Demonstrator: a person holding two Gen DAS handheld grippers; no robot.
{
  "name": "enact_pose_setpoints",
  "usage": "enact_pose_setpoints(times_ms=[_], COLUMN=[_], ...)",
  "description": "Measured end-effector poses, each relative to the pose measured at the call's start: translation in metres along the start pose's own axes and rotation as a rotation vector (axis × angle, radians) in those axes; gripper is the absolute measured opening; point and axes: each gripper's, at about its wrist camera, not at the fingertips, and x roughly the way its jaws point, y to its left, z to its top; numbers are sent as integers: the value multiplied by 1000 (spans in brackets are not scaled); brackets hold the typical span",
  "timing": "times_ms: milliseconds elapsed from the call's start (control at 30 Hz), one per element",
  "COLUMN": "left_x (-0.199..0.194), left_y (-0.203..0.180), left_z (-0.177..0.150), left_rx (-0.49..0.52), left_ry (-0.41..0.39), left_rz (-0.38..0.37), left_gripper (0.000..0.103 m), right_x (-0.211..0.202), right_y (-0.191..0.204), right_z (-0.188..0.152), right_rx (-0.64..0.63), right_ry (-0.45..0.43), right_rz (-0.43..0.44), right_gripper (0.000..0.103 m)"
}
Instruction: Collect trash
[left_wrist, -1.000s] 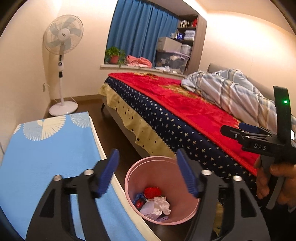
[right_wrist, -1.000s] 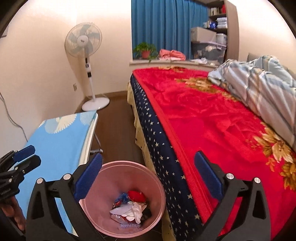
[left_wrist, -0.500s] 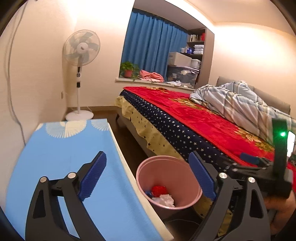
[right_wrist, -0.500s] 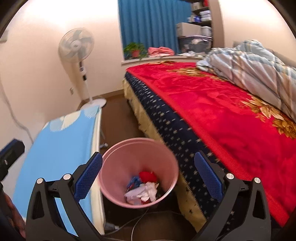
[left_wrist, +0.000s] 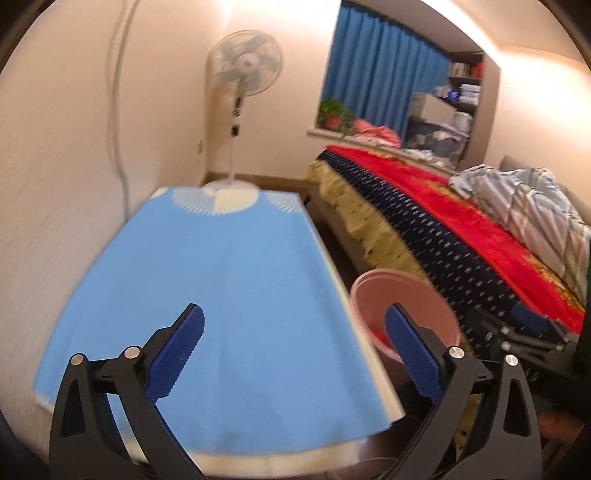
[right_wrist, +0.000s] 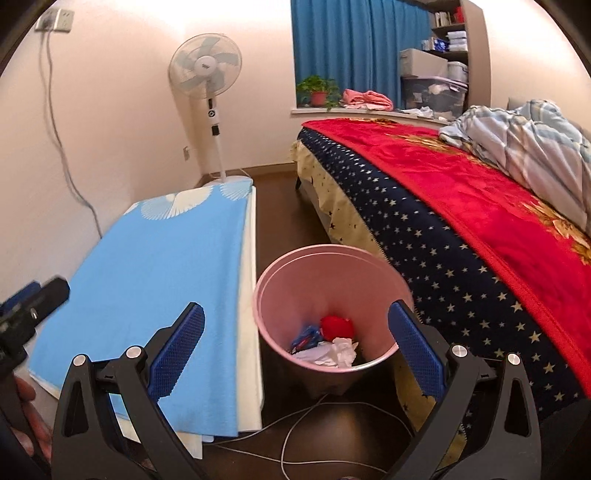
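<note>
A pink waste bin (right_wrist: 325, 254) stands on the floor between a blue-topped table and the bed. Inside it lie a red ball (right_wrist: 336, 325), crumpled white paper (right_wrist: 340, 349) and a blue wrapper (right_wrist: 304, 338). My right gripper (right_wrist: 295, 310) is open over the bin's near side, with nothing between its fingers. My left gripper (left_wrist: 293, 314) hangs over the blue table top (left_wrist: 221, 277); its jaws are opening and hold nothing. The bin (left_wrist: 406, 295) sits just right of it, partly hidden by the right finger. Each gripper shows at the edge of the other's view.
The bed (right_wrist: 461, 206) with a red blanket and a striped quilt (right_wrist: 524, 136) fills the right side. A standing fan (right_wrist: 205, 66) is at the far wall. A white cable (right_wrist: 295, 424) loops across the dark floor before the bin.
The left gripper swung left from above the bin to over the blue table and its jaws spread wider. The right gripper drew back and sank, staying open.
</note>
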Motion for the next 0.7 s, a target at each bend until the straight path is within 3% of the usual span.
enact_pose_setpoints(times_ms=[267, 700], left_x=[-3, 24], left_y=[15, 25], left_z=[-32, -32], left_rx=[-31, -67], left_ry=[21, 49], left_rz=[83, 115], left_gripper=[95, 95], right_x=[7, 26], right_y=[25, 36], right_z=[-8, -13], right_rx=[-36, -62], right_ry=[17, 34], right_rz=[0, -1], right_gripper=[98, 98])
